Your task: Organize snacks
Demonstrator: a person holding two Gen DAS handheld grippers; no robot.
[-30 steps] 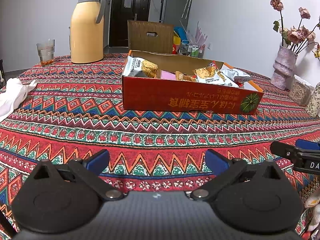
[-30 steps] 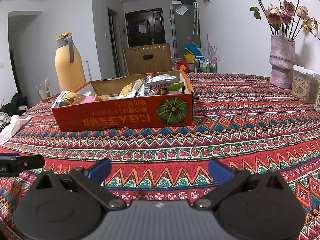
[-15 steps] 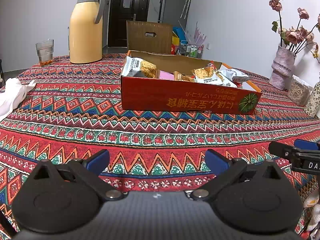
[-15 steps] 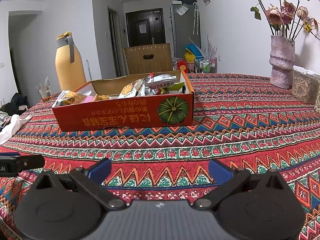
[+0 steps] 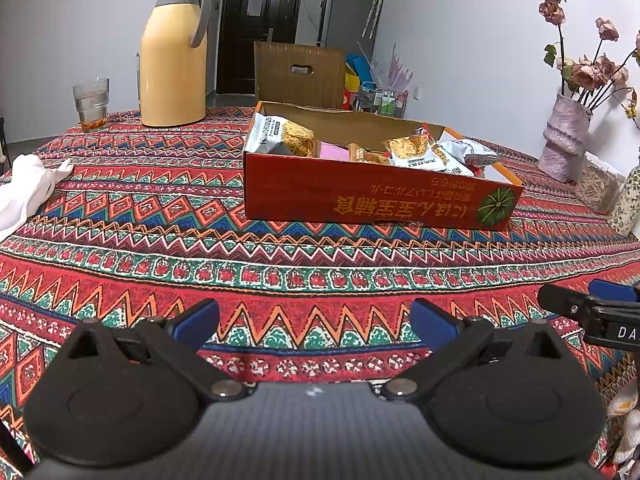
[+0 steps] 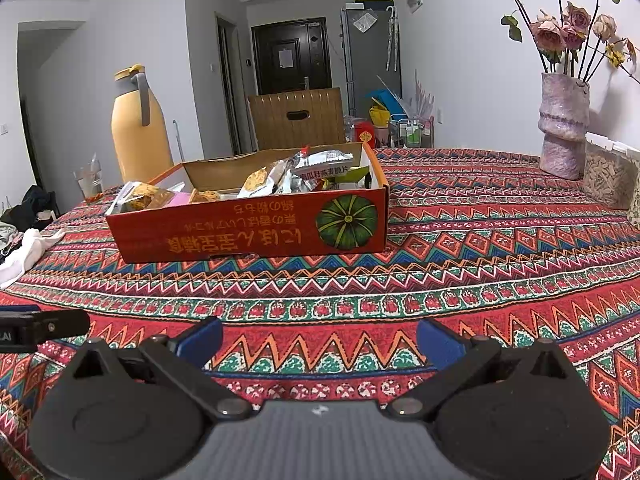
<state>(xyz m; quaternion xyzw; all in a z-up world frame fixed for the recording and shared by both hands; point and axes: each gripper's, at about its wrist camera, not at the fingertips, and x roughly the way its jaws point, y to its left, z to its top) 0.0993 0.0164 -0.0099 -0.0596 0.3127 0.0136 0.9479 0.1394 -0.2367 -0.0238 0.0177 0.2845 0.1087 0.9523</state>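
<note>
A shallow red cardboard box with a green pumpkin print stands on the patterned tablecloth; it also shows in the right wrist view. Several snack packets lie inside it, among them a white packet at its left end and a silver one at its right end. My left gripper is open and empty, low over the cloth, well short of the box. My right gripper is open and empty, beside the left one; its tip shows in the left wrist view.
A yellow thermos jug and a glass stand at the back left. A white cloth lies at the left edge. A vase of flowers and a seed container stand at the right. A chair back rises behind the box.
Both grippers stay open and almost still; the left view has shifted very slightly. Nothing in the box has moved.
</note>
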